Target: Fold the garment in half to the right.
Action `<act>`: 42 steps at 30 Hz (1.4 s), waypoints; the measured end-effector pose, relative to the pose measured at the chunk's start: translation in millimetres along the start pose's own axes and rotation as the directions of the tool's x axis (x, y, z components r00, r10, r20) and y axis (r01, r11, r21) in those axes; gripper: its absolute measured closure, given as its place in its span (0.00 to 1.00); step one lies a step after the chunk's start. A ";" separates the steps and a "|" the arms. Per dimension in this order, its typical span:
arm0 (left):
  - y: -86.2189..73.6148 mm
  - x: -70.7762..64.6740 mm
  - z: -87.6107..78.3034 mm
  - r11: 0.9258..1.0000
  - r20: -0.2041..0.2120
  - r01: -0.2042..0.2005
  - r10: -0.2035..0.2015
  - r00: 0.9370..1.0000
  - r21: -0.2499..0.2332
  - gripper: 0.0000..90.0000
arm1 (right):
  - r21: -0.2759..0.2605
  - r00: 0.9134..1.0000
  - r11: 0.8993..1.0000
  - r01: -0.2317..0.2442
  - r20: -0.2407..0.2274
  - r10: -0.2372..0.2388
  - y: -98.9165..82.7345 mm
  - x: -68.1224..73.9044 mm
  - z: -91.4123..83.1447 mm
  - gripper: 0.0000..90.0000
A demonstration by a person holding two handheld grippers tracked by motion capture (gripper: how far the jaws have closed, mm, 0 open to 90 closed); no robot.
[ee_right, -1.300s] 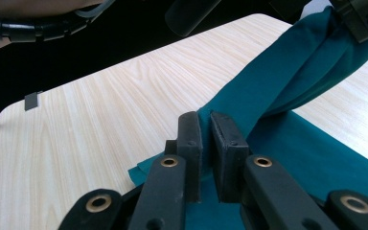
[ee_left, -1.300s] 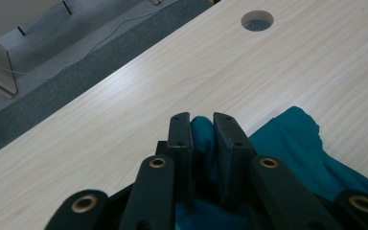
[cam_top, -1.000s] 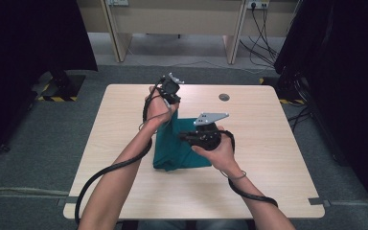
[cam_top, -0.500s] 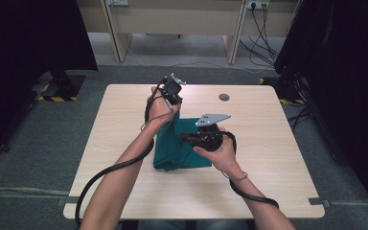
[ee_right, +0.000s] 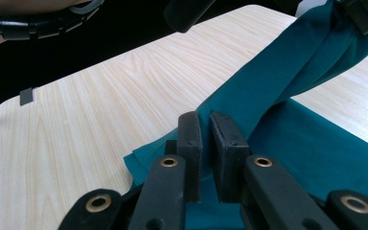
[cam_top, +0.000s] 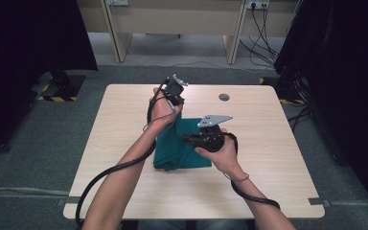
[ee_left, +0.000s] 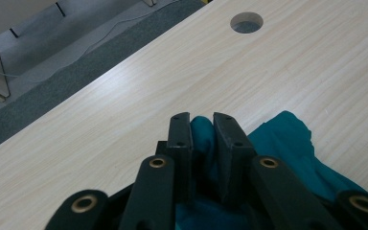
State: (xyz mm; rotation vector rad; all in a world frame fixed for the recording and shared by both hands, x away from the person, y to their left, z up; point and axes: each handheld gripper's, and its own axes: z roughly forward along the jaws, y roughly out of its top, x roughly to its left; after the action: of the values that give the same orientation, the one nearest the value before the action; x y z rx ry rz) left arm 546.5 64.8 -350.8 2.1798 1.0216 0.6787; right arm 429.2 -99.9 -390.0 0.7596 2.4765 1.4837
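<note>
Left gripper: we see it raised over the far left part of the worktop; in the left gripper view its fingers are clamped on a bunched fold of the teal cloth.

Teal cloth: it lies near the middle of the worktop, one part drawn up in a taut band to the left gripper, the rest resting flat in loose layers.

Handling: we judge the cloth light, soft and limp; it will sag and drape wherever it is not held, and thin layers may slip from a shallow pinch. We would take hold at an edge or corner, with a full fold between the fingers.

Right gripper: it is held low over the right side of the cloth; in the right gripper view its fingers are pressed together on an edge of the cloth where the taut band begins.

Worktop: pale wood, bare around the cloth.

Cable hole: a round opening toward the far edge, well apart from the cloth.

Obstructions: we see nothing on the worktop in the way; the trailing cable of the left gripper passes near the cloth's left edge and could, in our judgement, catch it.
</note>
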 end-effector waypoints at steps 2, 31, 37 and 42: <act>-0.1 -0.2 0.4 1.000 0.000 0.000 0.000 1.000 0.000 0.86 | -0.001 1.000 1.000 -0.001 0.000 0.001 -0.8 -0.4 -0.1 0.93; -1.1 -6.3 10.1 1.000 -0.003 0.008 -0.008 1.000 0.002 0.86 | 0.003 0.999 0.999 -0.036 0.013 0.036 -13.0 -9.8 -3.7 0.93; -1.6 -7.8 11.7 1.000 -0.003 0.007 -0.007 1.000 0.003 0.86 | 0.002 0.999 0.999 -0.039 0.016 0.039 -15.0 -10.6 -4.5 0.93; -1.7 -8.3 12.3 1.000 -0.004 0.008 -0.008 1.000 0.002 0.86 | 0.002 0.999 0.999 -0.043 0.018 0.043 -16.9 -12.0 -4.9 0.93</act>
State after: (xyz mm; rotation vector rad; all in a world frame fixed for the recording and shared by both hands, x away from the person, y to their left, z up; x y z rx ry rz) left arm 549.3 55.0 -361.8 2.1759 1.0330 0.6783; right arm 431.9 -116.2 -403.6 0.8276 2.4646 1.4814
